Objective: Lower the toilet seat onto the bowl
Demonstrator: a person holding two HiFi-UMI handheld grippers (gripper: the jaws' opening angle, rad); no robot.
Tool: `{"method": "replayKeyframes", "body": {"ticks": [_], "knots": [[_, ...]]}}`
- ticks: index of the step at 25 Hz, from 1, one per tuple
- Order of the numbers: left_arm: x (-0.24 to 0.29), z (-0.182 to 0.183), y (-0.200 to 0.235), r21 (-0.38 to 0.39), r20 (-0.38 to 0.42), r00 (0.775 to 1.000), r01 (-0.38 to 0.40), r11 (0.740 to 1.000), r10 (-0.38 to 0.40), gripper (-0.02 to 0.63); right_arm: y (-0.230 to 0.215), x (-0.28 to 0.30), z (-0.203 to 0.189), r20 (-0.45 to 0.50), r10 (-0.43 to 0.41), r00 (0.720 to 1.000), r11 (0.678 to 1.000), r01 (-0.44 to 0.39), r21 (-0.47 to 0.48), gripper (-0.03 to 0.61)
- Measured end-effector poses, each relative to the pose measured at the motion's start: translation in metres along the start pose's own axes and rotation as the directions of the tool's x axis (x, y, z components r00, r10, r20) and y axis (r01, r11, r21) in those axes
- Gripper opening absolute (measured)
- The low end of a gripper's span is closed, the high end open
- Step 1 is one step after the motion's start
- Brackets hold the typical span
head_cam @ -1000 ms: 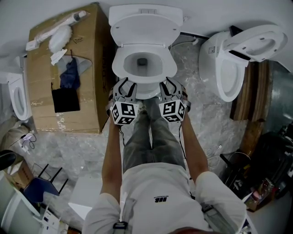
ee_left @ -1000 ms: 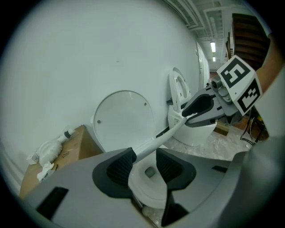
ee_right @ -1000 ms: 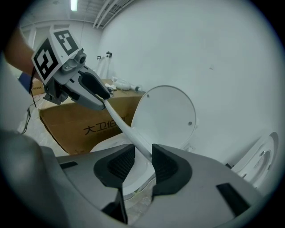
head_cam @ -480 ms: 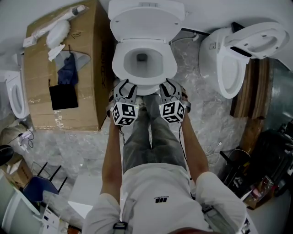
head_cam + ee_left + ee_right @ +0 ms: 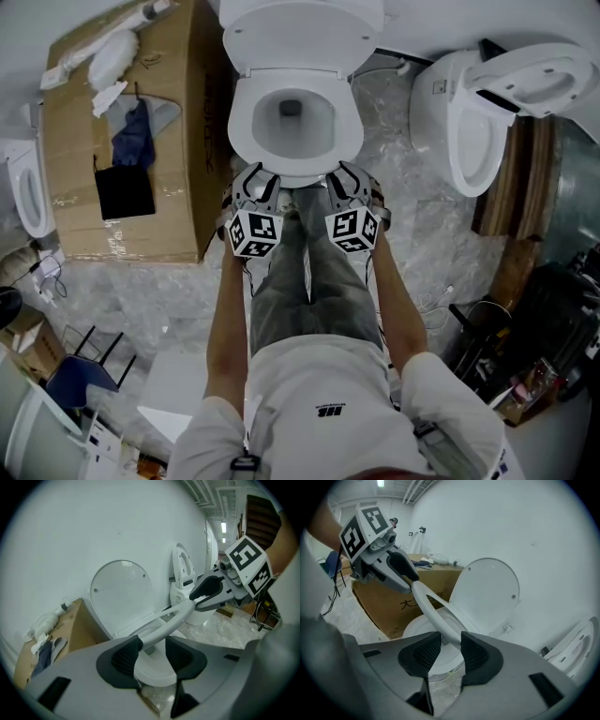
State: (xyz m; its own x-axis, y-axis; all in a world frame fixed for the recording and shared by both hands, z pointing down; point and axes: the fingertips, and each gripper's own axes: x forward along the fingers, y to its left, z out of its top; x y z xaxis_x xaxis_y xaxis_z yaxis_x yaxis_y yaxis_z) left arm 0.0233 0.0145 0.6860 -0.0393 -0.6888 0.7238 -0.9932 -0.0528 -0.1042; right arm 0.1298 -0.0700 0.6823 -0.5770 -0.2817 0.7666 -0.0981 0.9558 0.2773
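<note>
My left gripper [image 5: 151, 649] has just been opening, its fingers loose around the seat [image 5: 178, 617] between them. My right gripper [image 5: 450, 645] pinches the seat, lid [image 5: 487, 592] beyond.

My left gripper [image 5: 152, 642] has the raised toilet seat [image 5: 165, 622] between its dark pads; my jaws have just been opening, and the ring leans on the left pad with a gap at the right one. The seat slants up to my right gripper [image 5: 193, 600], which clamps its far rim. Behind it the lid [image 5: 122, 595] stands upright against the white wall. The bowl [image 5: 152, 673] lies below my jaws. A cardboard box [image 5: 75, 626] sits to the left, and a second toilet [image 5: 183, 573] stands further back.
</note>
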Motion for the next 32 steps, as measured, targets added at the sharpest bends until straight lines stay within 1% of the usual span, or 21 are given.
{"method": "replayKeyframes", "body": {"ticks": [14,32], "knots": [[0.01,-0.042,-0.022,0.021,-0.073,0.997,0.017,1.0,-0.015,0.201,0.031,0.012,-0.033,-0.056,0.037,0.998,0.999,-0.039,-0.035,0.141],[0.034,-0.095,-0.046,0.05,-0.129,0.99,0.066,0.997,-0.059,0.235,0.067,0.036,-0.078,-0.102,0.049,0.994,0.995,-0.057,-0.077,0.15]]}}
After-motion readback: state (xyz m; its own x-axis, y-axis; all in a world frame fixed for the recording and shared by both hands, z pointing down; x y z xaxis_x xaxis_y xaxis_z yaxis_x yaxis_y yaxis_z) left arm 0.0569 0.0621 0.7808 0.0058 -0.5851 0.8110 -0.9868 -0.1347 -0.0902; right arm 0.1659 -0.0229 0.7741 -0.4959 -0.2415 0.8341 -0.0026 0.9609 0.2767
